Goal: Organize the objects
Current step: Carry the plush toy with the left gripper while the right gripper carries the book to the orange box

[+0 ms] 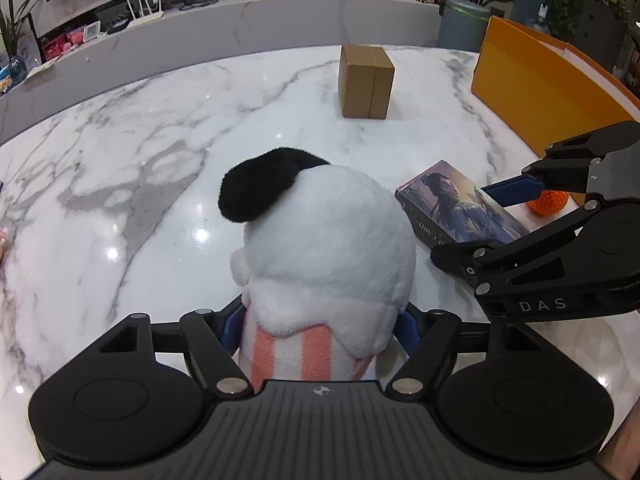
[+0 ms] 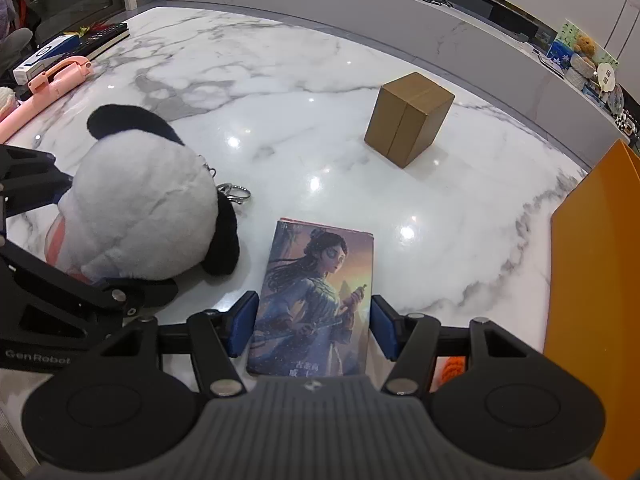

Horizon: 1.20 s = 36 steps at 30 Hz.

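Left gripper [image 1: 320,330]: blue fingers [image 1: 230,326] flank the plush panda [image 1: 320,248] at its pink-striped body; whether the pads press it cannot be told, contact hidden by fur. Panda sits at the 6 o'clock edge of the left wrist view, black ear at 11 o'clock of its head; its keyring [image 2: 236,194] lies on the marble.

Right gripper [image 2: 312,330]: fingers [image 2: 242,330] straddle the card box [image 2: 320,292] lying flat on the bench [image 1: 160,140]; the left pad meets the box edge, a thin gap shows at the right one, so grip cannot be told.

Card box lies just beside the panda, at its 3 o'clock. Orange crochet ball [image 1: 548,202] beyond the card box, near the orange box [image 1: 540,80] wall at the 2 o'clock bench edge. Cardboard box [image 1: 366,82] stands upright at 12 o'clock, well apart. Open marble from 9 to 12 o'clock. Pink phone holder [image 2: 48,84] and a black book [image 2: 104,38] crowd the far left bench edge in the right wrist view.
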Each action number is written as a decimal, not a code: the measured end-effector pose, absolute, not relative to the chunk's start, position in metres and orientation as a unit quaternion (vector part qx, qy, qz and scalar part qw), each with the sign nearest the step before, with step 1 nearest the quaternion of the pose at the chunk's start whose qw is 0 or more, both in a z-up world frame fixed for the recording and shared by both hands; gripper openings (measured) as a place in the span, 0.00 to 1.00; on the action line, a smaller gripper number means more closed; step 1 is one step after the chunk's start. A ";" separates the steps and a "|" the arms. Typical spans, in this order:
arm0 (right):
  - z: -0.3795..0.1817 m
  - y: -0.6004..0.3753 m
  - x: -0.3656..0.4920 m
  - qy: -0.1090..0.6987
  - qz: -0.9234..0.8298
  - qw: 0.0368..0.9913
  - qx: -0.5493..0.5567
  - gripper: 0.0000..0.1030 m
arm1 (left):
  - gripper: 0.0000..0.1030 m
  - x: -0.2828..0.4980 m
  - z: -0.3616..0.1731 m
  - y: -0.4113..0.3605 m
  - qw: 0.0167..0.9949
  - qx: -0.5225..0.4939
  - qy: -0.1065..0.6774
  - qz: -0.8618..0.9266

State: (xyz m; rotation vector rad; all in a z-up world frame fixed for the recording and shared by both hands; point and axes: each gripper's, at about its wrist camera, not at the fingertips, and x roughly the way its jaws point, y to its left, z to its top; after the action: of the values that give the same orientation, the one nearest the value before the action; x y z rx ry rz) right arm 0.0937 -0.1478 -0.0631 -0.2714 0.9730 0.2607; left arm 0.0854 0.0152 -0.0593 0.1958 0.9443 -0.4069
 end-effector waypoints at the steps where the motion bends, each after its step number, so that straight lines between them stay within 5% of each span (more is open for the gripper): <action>1: -0.063 -0.148 0.094 0.465 0.125 0.867 -0.130 0.60 | 0.85 0.085 -0.060 0.015 0.867 0.094 0.448 -0.196; 9: -0.064 -0.154 0.097 0.465 0.125 0.870 -0.109 0.65 | 0.87 0.087 -0.063 0.014 0.878 0.096 0.423 -0.201; 12: -0.065 -0.158 0.098 0.469 0.127 0.869 -0.091 0.63 | 0.85 0.087 -0.063 0.014 0.878 0.100 0.421 -0.203; 14: -0.065 -0.160 0.099 0.470 0.133 0.869 -0.083 0.62 | 0.75 0.087 -0.062 0.014 0.880 0.101 0.418 -0.201; 36: -0.036 -0.168 0.071 0.455 0.127 0.876 -0.101 0.58 | 0.72 0.061 -0.029 0.019 0.884 0.075 0.420 -0.190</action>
State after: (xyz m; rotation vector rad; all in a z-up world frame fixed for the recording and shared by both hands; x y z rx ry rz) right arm 0.0710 -0.1676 -0.0356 -0.2112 0.9497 0.2659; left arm 0.0609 0.0195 -0.0291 0.1569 0.8732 -0.3963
